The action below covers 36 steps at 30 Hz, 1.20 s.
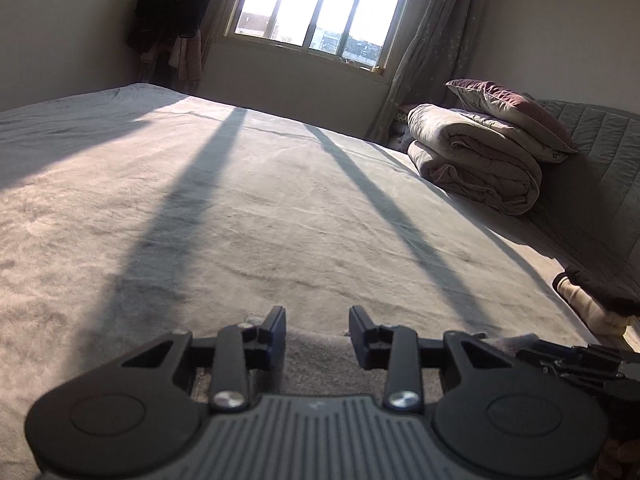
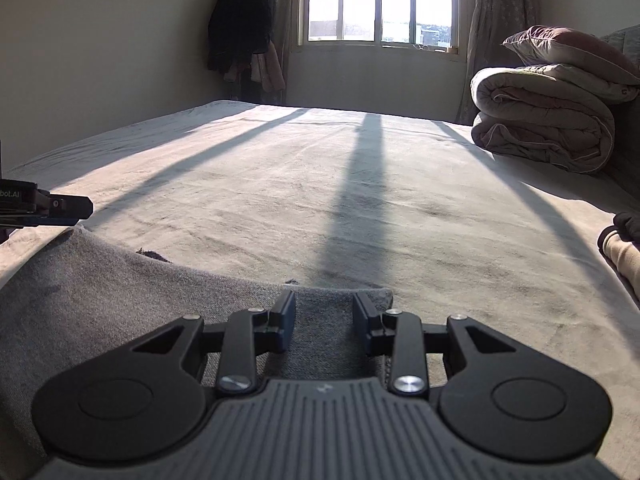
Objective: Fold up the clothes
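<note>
Where the bed [image 2: 360, 184] lies striped with window shadows: grey garment [image 2: 120, 304] spread flat at the near edge, long axis running left to right, far hem toward the window [image 2: 380, 0]. Left gripper [image 1: 317, 334] and right gripper [image 2: 324, 322] both spread open, empty, over that hem. Folded quilt [image 2: 544, 120] far right.

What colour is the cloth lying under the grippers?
Grey. The garment shows best in the right wrist view, spread on the paler bed cover.
</note>
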{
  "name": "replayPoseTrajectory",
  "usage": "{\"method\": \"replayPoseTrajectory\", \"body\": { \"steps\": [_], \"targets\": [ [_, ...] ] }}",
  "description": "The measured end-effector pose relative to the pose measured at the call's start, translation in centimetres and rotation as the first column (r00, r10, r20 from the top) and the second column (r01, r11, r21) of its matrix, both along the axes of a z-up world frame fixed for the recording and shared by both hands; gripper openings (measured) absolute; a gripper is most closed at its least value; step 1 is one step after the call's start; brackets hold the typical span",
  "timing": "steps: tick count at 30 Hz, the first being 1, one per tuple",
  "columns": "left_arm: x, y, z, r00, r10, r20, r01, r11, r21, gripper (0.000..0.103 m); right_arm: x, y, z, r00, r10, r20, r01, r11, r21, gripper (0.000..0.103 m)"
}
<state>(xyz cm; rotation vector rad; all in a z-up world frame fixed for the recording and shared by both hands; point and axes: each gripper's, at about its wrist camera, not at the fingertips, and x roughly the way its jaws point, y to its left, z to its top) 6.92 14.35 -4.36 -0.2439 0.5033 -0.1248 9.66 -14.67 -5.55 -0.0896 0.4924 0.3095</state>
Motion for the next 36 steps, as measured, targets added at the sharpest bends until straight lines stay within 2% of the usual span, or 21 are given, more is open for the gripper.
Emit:
{"method": "replayPoseTrajectory", "body": {
  "steps": [5,11,19,21,26,32,36],
  "targets": [
    [0.2,-0.5,-1.0,1.000,0.013,-0.022,-0.012,0.999,0.046,0.034,0.6,-0.5,-1.0,0.999,-0.014,-0.048,0.015,1.000,0.019,0.034],
    [0.4,-1.1,-2.2,0.998,0.030,-0.049,-0.025,0.995,0.101,0.035,-0.1,-0.2,-0.6,0.999,-0.018,-0.035,0.019,1.000,0.002,0.035],
    [-1.2,1.4,0.3,0.992,0.047,-0.114,-0.053,0.998,-0.044,0.051,-2.0,-0.3,1.8,1.000,-0.013,-0.020,0.013,1.000,0.019,0.049],
    [-1.5,2.6,0.9,0.986,0.057,-0.154,-0.071,0.994,-0.085,0.061,-2.5,-0.3,2.4,1.000,-0.012,-0.016,0.012,1.000,0.023,0.054],
    [-2.6,5.4,1.0,0.960,0.053,-0.276,-0.115,0.970,-0.212,0.071,-3.6,-0.3,3.9,1.000,-0.006,-0.010,0.007,0.999,0.034,0.065],
    [-3.9,7.4,-0.3,0.913,0.025,-0.407,-0.167,0.934,-0.317,0.072,-5.4,0.2,4.7,0.999,0.028,-0.036,-0.027,0.999,0.041,0.067],
    [-4.3,7.6,-1.7,0.890,-0.050,-0.452,-0.150,0.906,-0.396,0.071,-6.3,0.7,5.1,0.994,0.066,-0.086,-0.057,0.993,0.100,0.067]
  ]
}}
